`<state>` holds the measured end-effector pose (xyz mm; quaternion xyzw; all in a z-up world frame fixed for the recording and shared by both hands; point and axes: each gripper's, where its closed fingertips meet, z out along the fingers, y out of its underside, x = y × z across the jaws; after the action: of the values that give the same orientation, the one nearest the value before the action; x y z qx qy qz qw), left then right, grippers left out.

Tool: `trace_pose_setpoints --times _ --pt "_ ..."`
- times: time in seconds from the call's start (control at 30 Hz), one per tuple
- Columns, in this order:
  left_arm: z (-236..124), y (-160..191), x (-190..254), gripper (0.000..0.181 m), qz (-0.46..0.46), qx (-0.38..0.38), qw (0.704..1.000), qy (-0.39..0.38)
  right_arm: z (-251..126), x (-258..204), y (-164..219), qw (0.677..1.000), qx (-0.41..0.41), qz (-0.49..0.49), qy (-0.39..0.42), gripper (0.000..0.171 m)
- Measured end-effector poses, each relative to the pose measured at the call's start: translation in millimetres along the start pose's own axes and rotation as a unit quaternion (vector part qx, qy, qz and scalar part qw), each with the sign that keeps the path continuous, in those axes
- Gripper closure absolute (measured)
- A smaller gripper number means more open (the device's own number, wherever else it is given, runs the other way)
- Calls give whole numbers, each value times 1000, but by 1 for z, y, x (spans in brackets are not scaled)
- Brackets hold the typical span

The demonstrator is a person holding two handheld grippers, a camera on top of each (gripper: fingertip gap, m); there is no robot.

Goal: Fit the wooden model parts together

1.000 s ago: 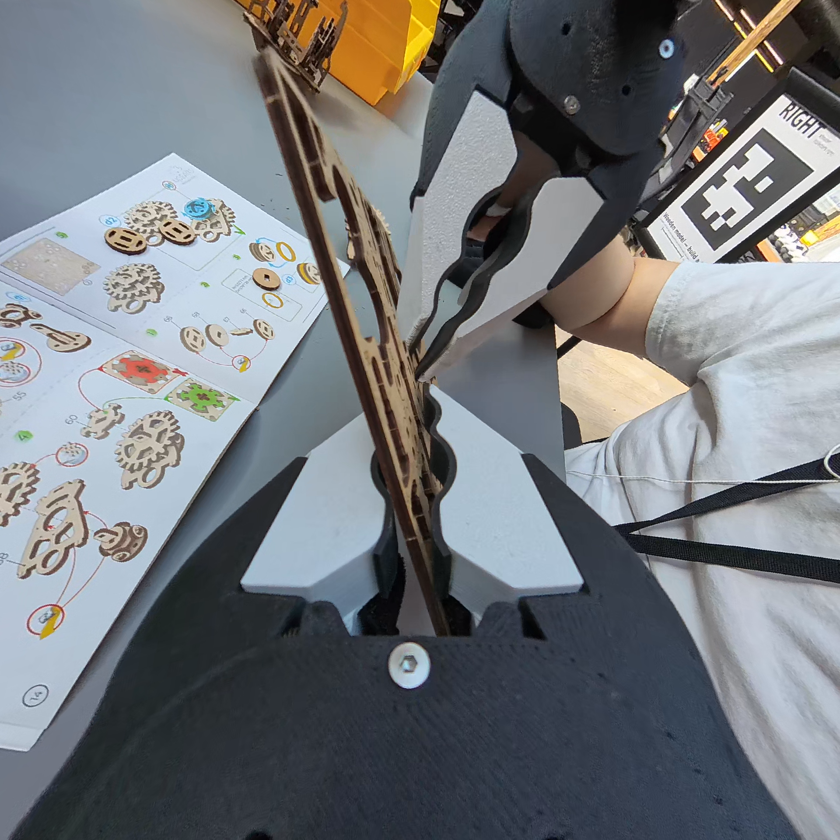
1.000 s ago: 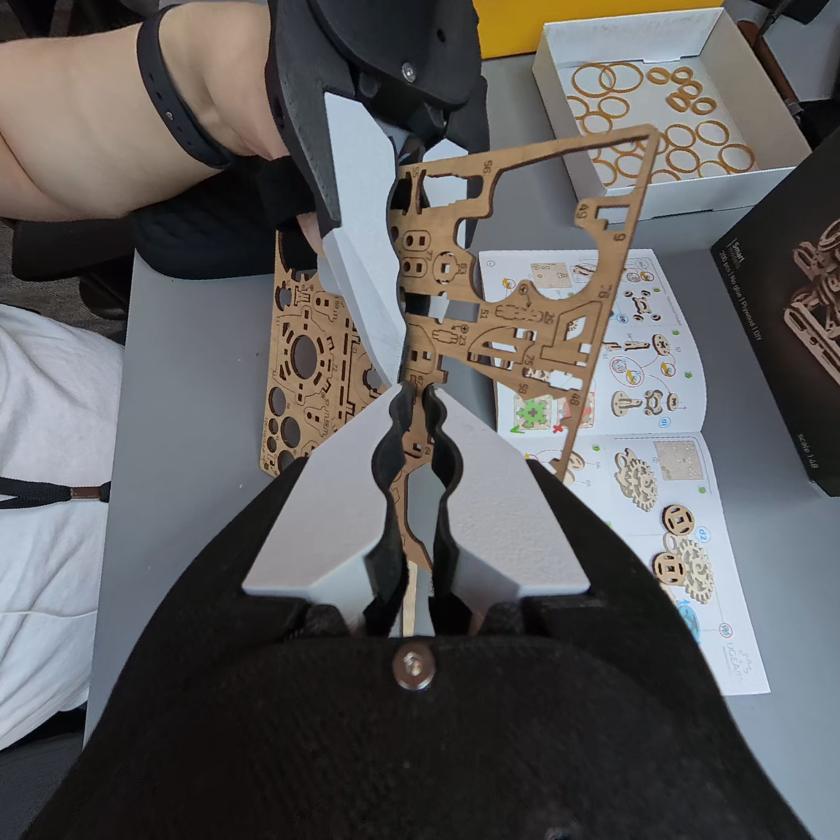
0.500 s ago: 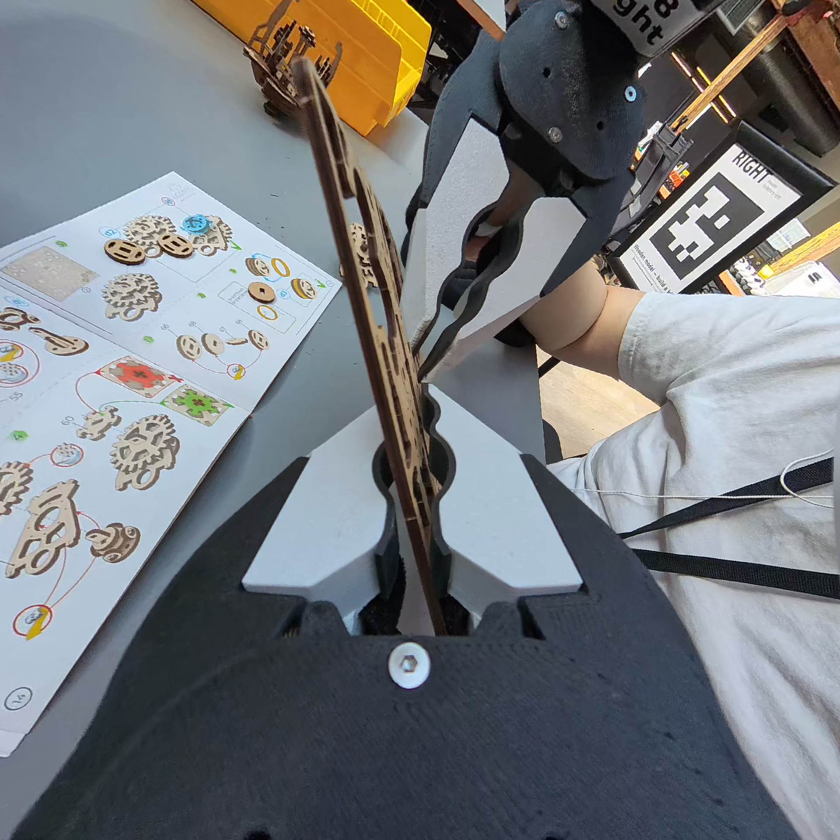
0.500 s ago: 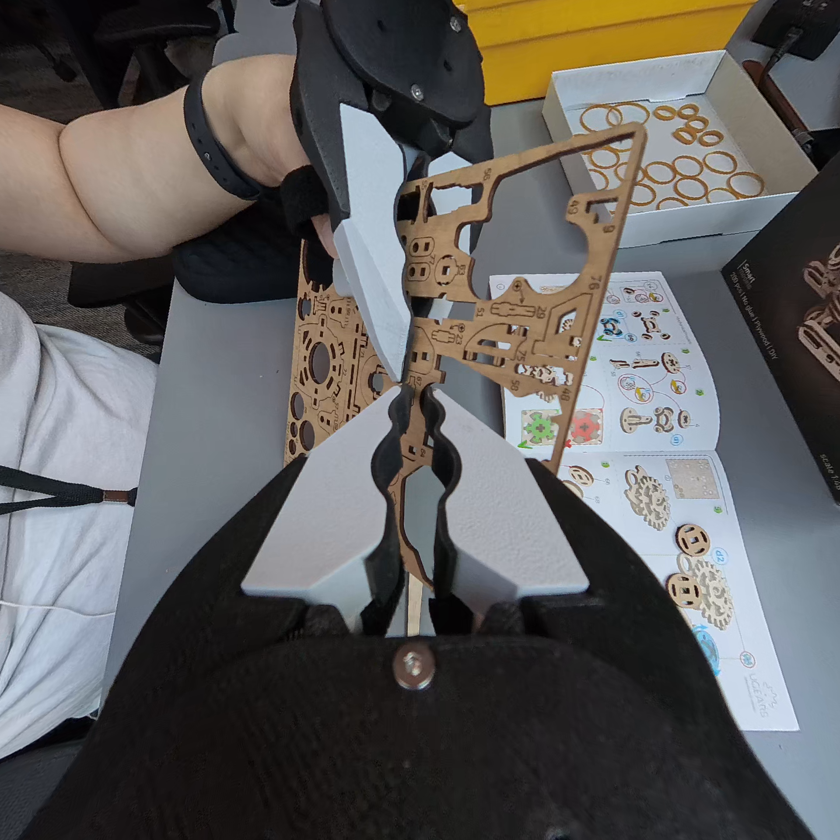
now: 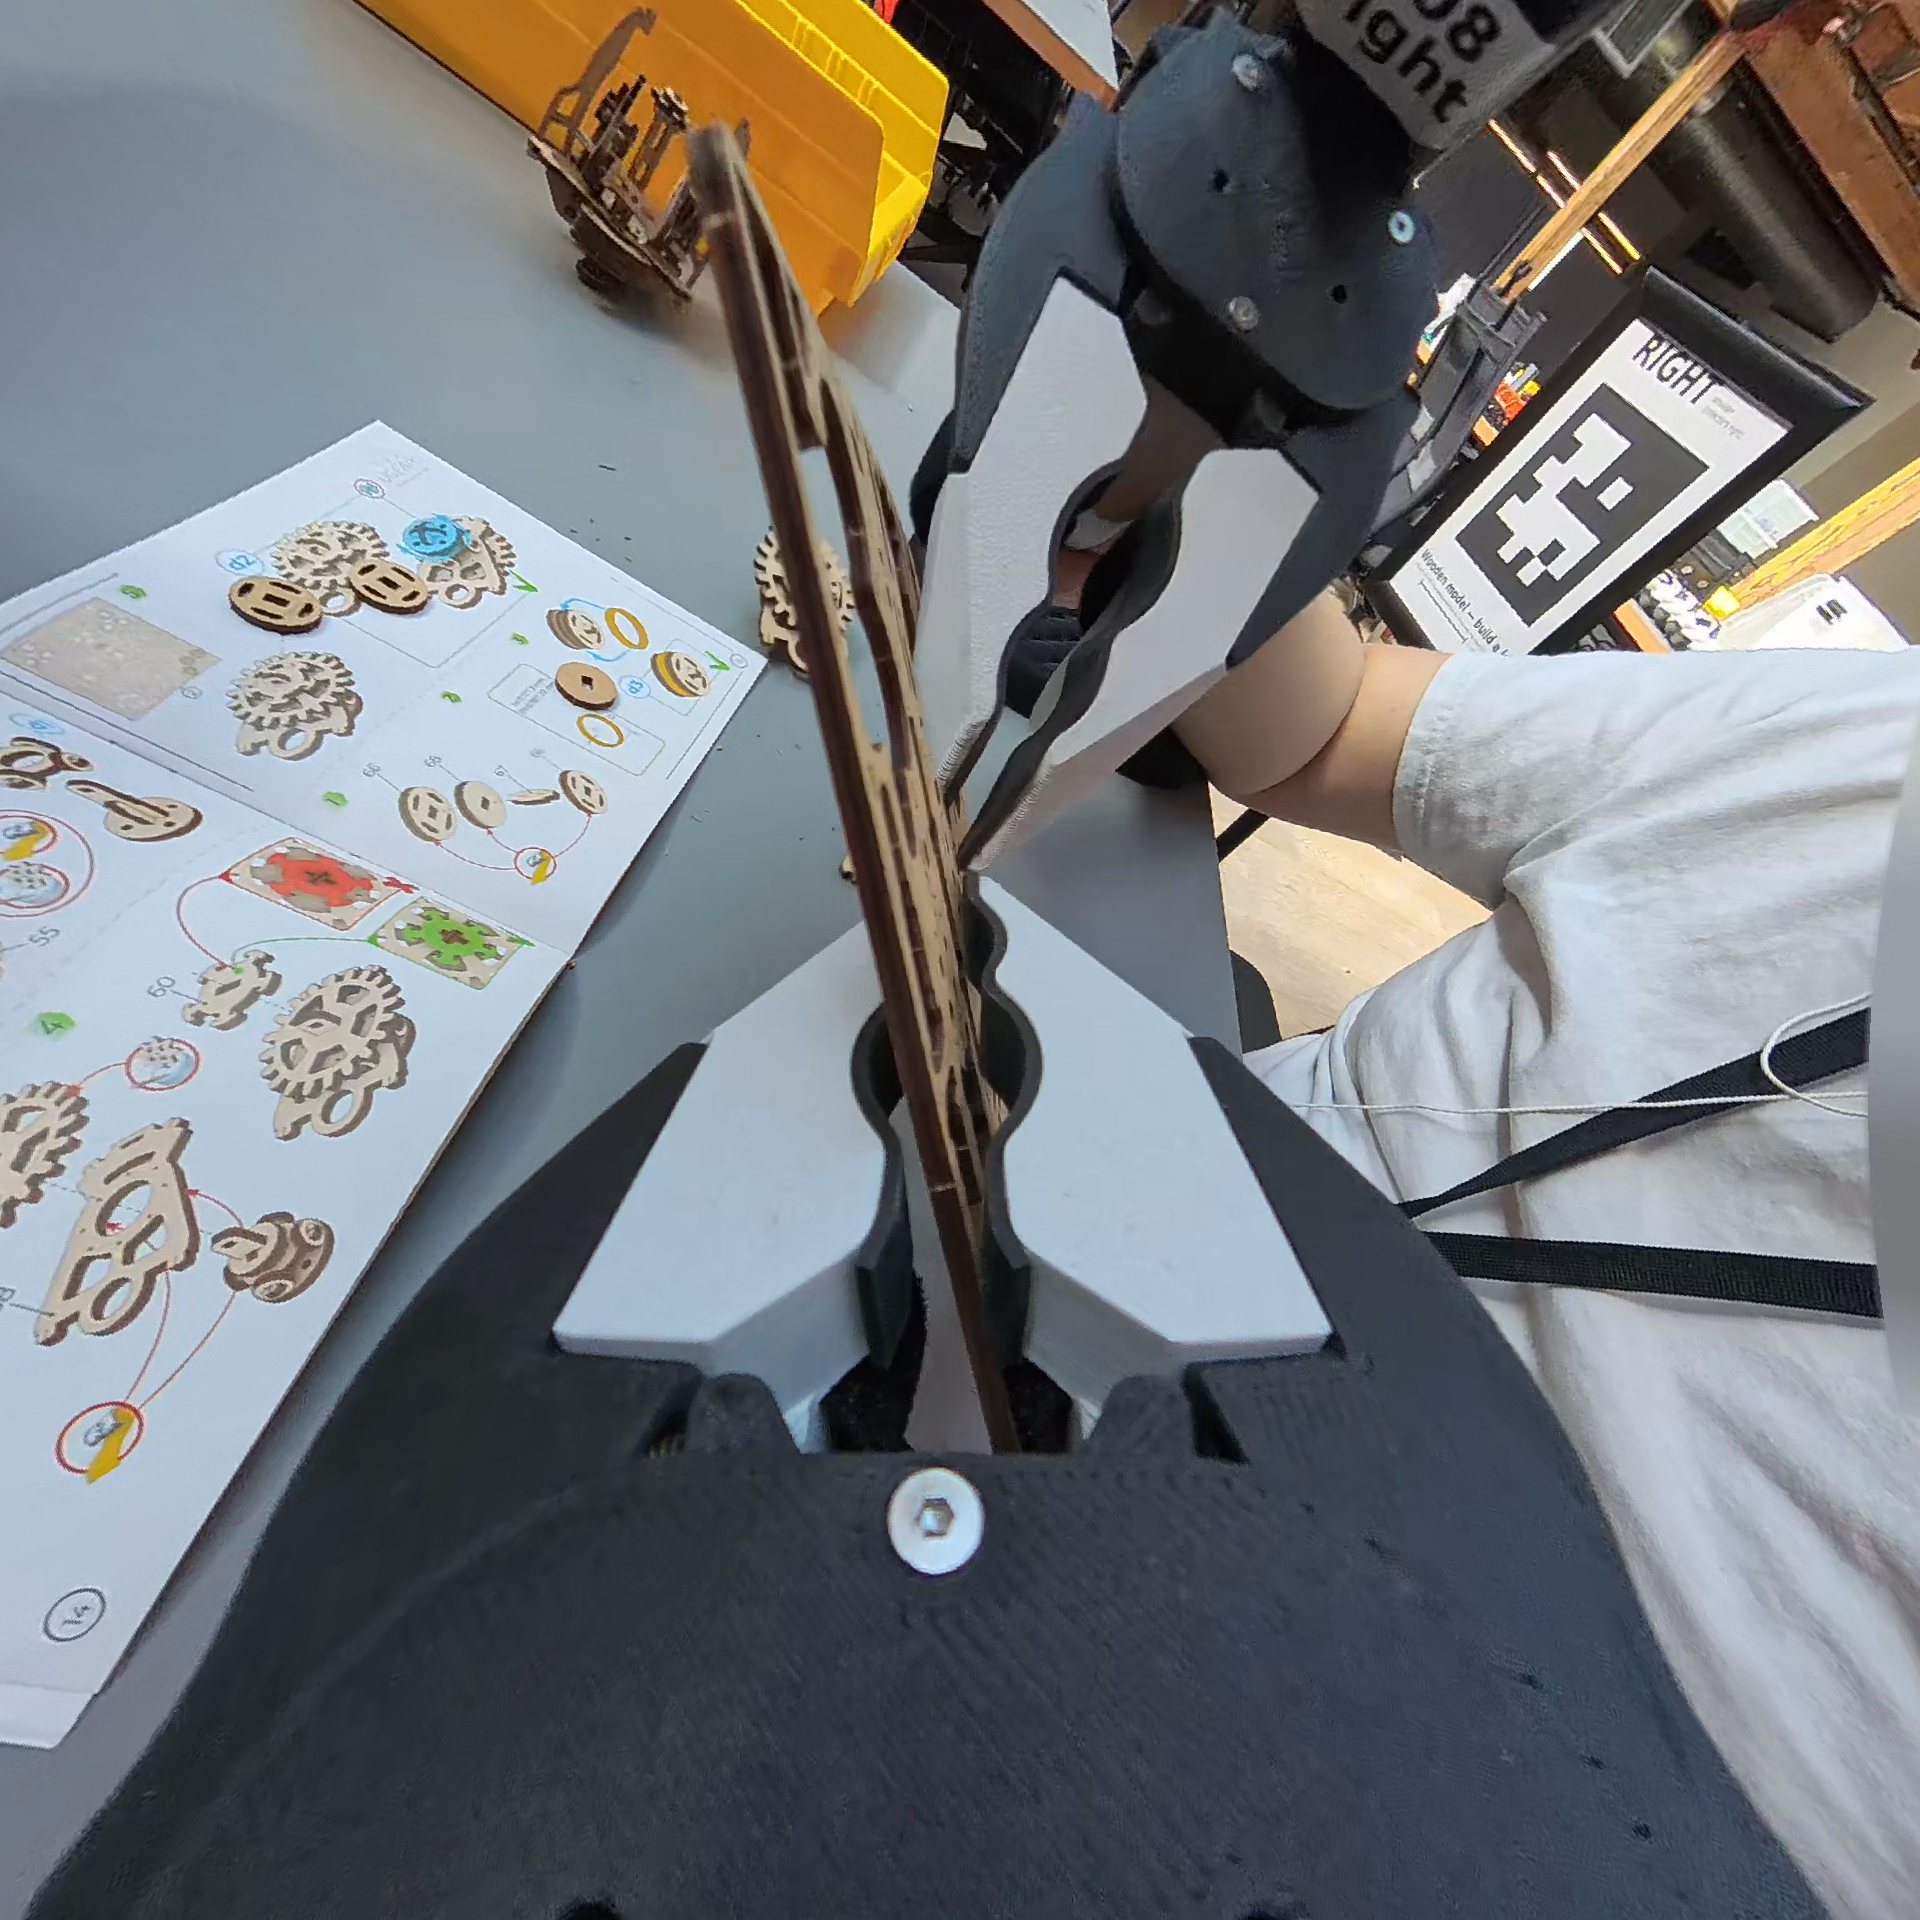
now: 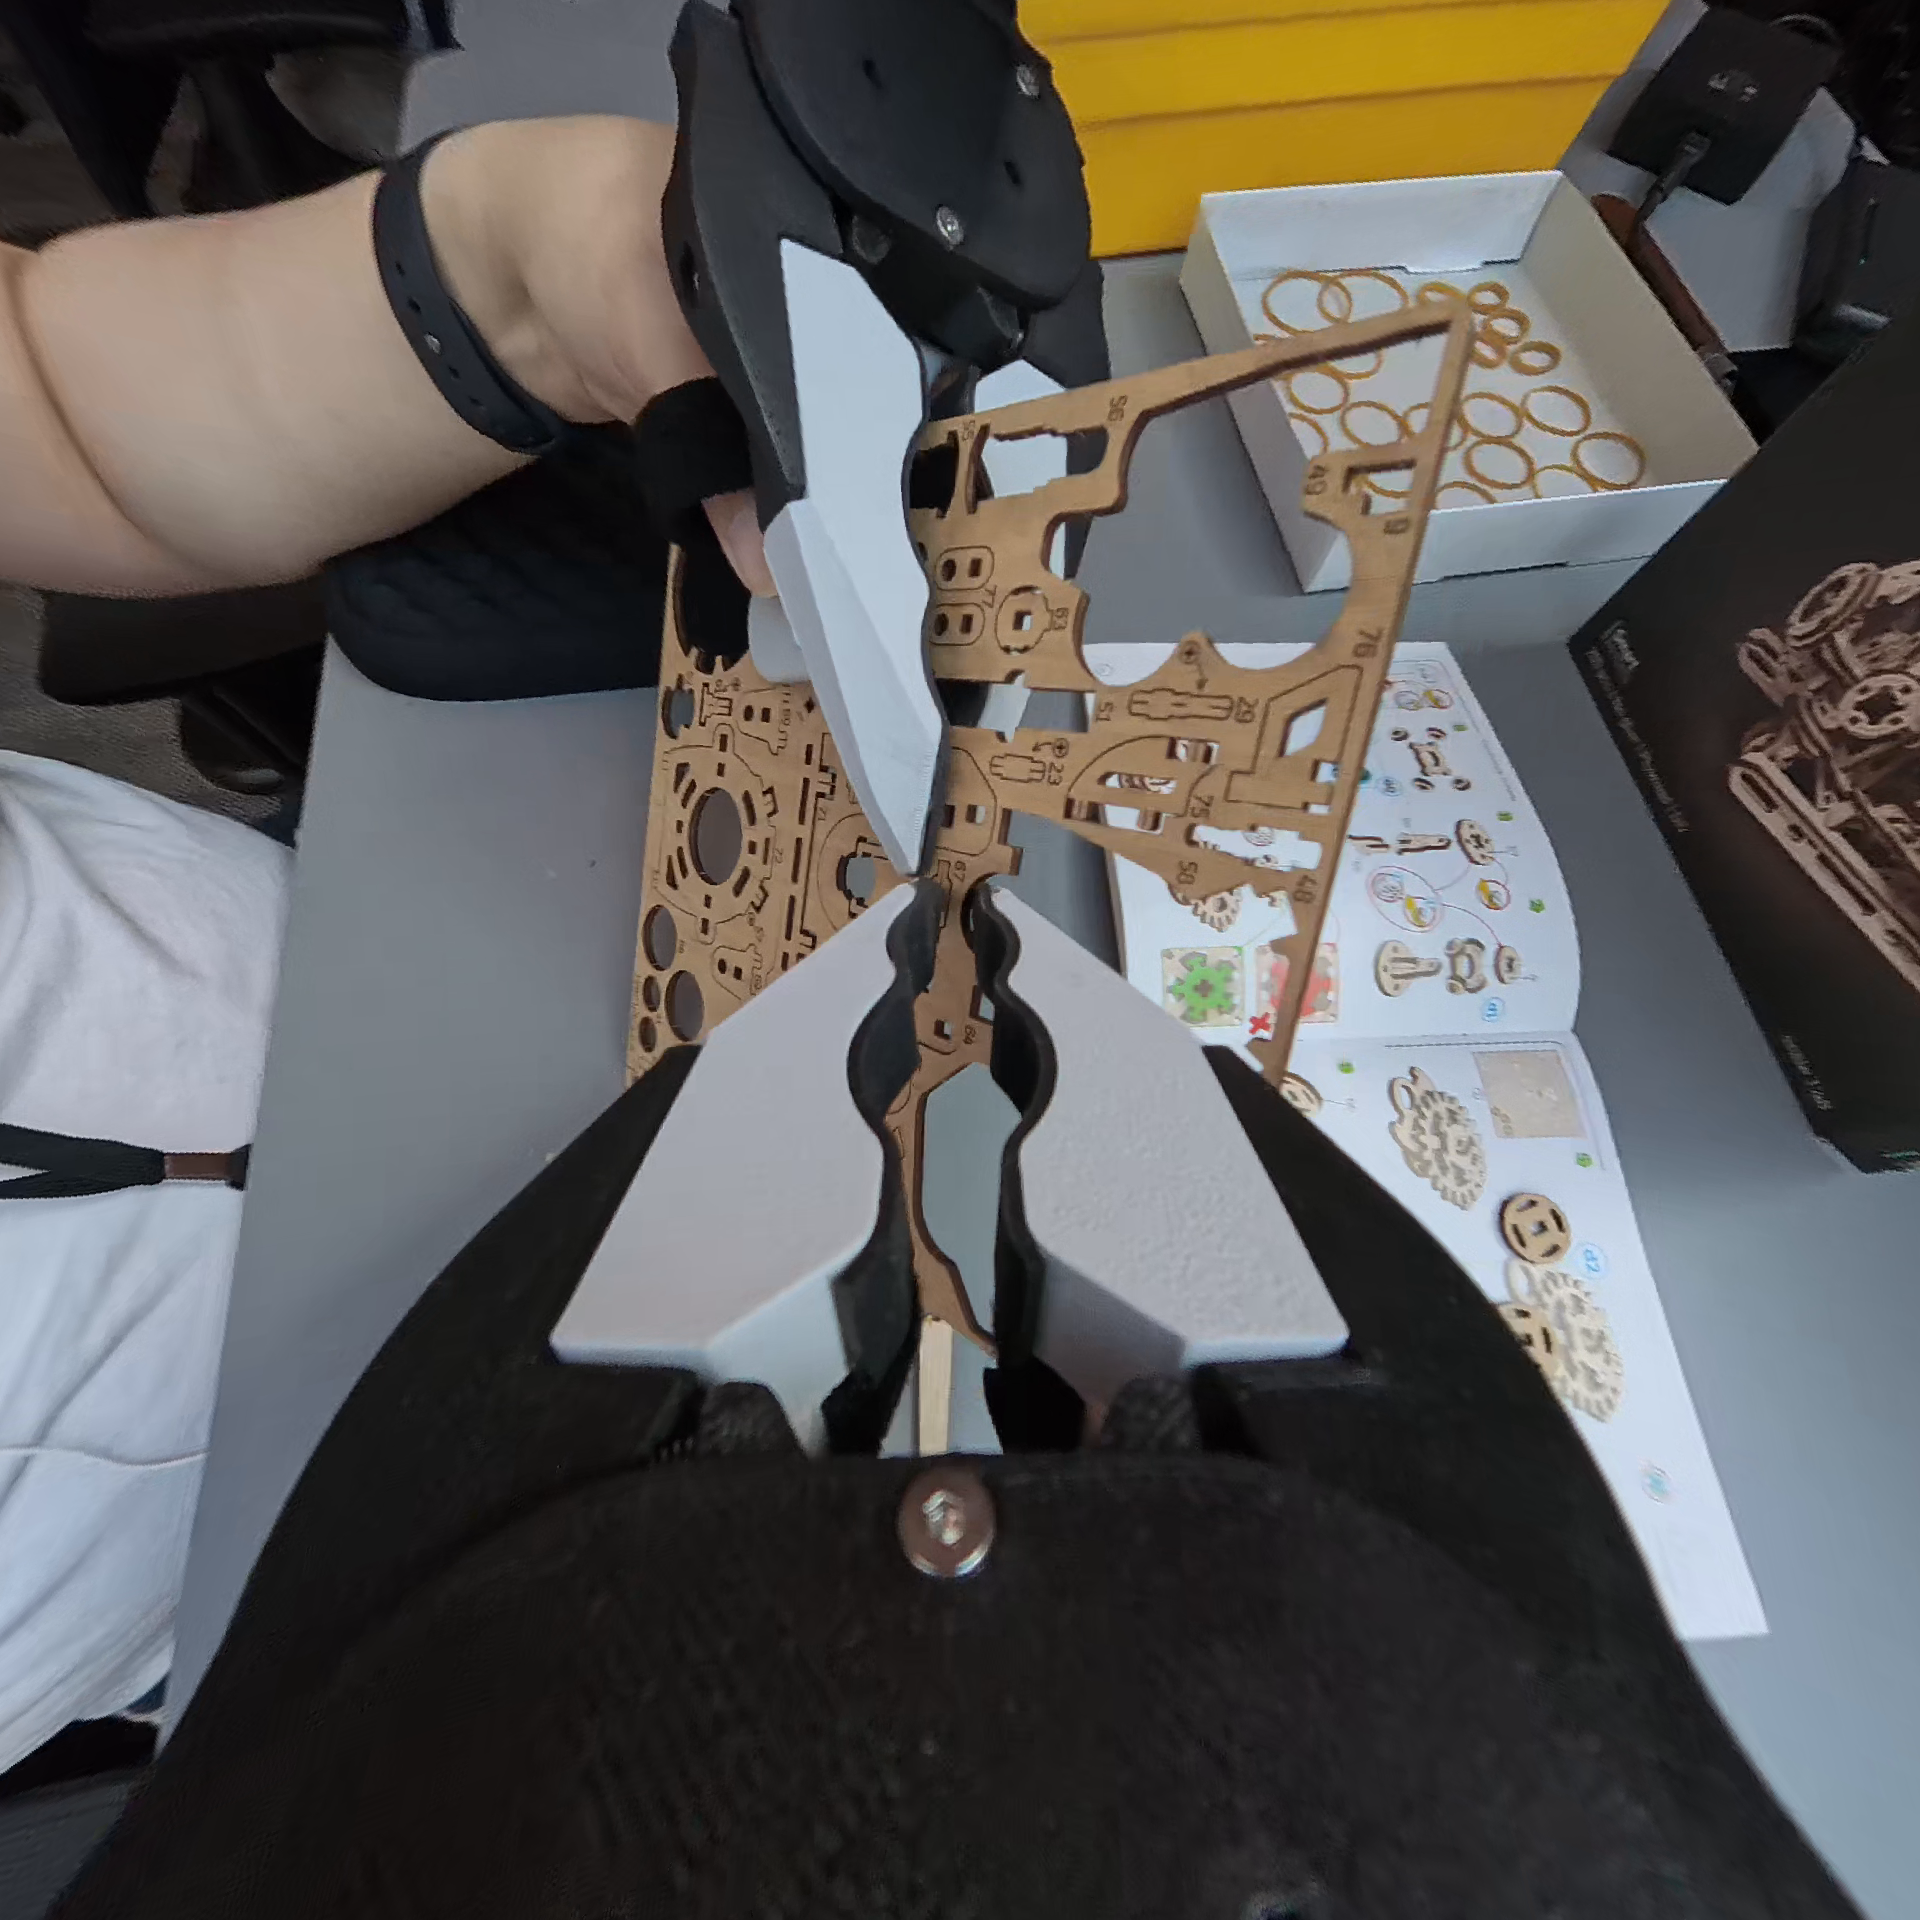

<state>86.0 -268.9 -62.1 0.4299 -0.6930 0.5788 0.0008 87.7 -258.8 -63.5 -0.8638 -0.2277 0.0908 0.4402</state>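
A thin laser-cut wooden parts sheet (image 5: 831, 582) stands upright and edge-on in the left wrist view. My left gripper (image 5: 951, 904) is shut on it, with the sheet running down between its jaws. The right wrist view shows the sheet (image 6: 1299, 748) face-on, with the left gripper (image 6: 930, 831) clamping its left side from above. My right gripper (image 6: 948, 896) is closed to a narrow gap, its tips against the sheet's face. It comes in from the right in the left wrist view (image 5: 966, 842). A thin pale strip shows deep between its jaws.
A second parts sheet (image 6: 727, 831) lies flat on the grey table. An open instruction booklet (image 5: 312, 831) carries loose wooden gears and discs. A white box (image 6: 1351, 540) of rings, a black box (image 6: 1766, 831), yellow bins (image 5: 831, 135) and a partly built model (image 5: 623, 197) stand around.
Both grippers and the sheet have shifted together, away from the table edge and a little higher. The grips look unchanged.
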Motion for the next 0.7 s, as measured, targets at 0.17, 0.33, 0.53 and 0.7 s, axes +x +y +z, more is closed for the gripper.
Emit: trace_pose_setpoints --times 0.17,0.33,0.53,0.7 --pt "0 0 2 180 18 -3 1000 -9 -6 -2 -3 997 32 46 -61 168" --pt "2 0 1 180 5 -5 1000 -11 -4 -1 -2 996 30 55 -60 167" --pt "2 0 -1 179 5 -8 1000 -23 -2 1 -2 994 37 81 -67 166" --pt "3 0 0 180 14 -10 999 -27 -2 0 -2 995 31 72 -60 166"
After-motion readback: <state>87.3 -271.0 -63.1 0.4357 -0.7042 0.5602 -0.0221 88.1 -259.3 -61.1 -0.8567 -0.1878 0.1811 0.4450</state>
